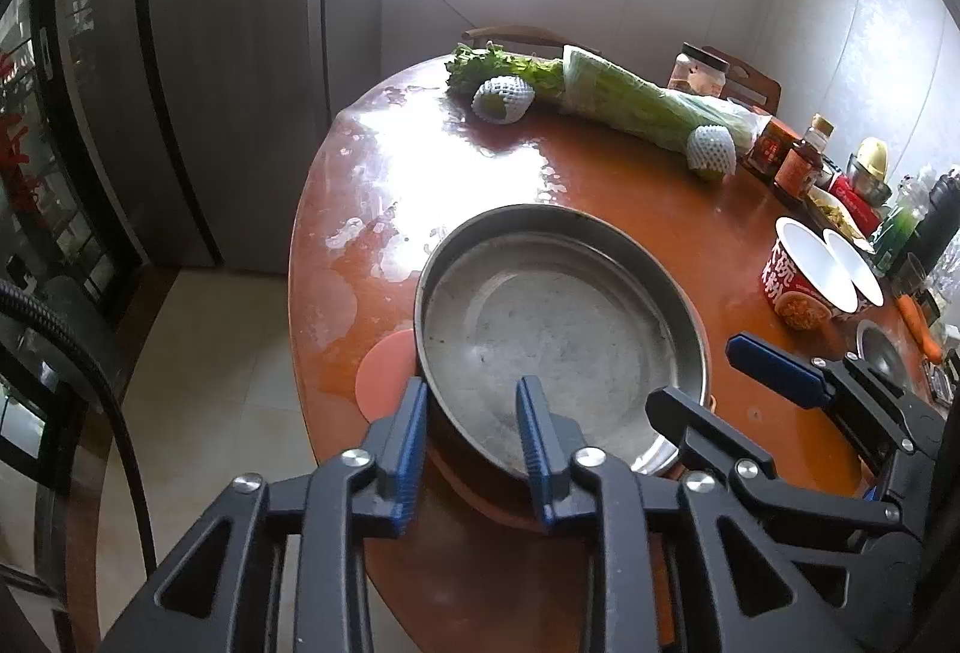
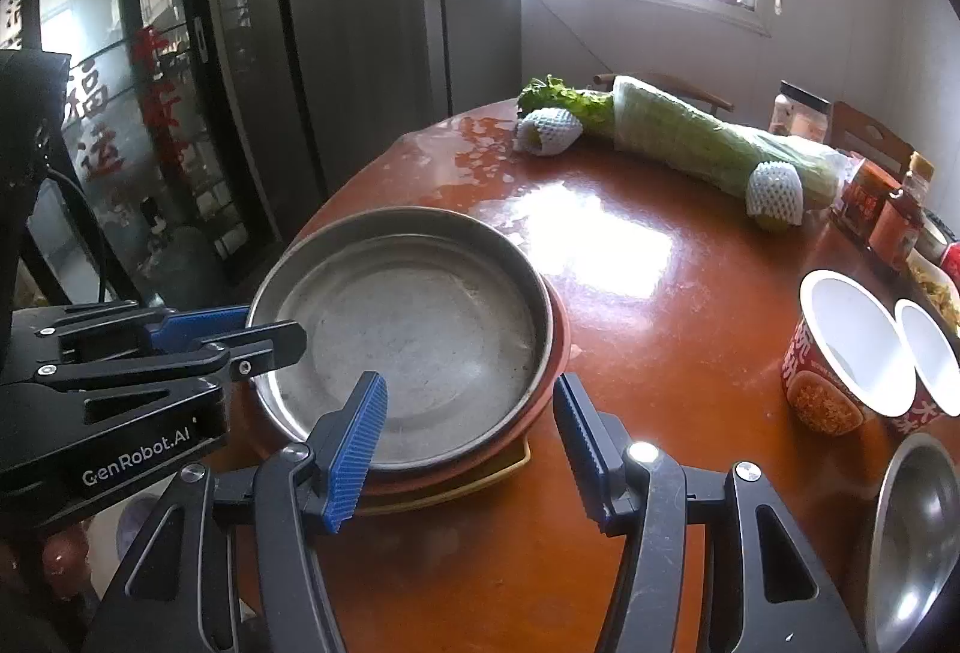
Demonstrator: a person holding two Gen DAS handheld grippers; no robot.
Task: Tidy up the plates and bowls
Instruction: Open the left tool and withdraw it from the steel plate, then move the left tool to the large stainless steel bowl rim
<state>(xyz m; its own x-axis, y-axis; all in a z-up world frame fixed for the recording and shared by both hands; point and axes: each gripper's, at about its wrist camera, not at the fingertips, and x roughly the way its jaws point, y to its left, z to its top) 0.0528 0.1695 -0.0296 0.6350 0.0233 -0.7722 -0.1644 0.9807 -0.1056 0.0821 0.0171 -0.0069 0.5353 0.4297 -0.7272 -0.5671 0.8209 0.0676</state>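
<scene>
Steel plate [image 2: 414, 335] round, shallow, scuffed, stacked on orange plate [image 2: 555, 347]

bare tabletop [image 2: 648, 293] beyond stacked plates [image 2: 414, 329] (cups [image 2: 852, 347] rightward)

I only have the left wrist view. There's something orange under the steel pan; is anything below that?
Observer: Yes. The right wrist view shows a yellow-rimmed plate at the bottom, under the orange plate that carries the steel pan.
Operator: Is the right gripper clamped on that stack?
Observer: No. The right gripper is open: its fingers stand well apart, one over the pan's inside, the other outside the stack's near edge.
</scene>
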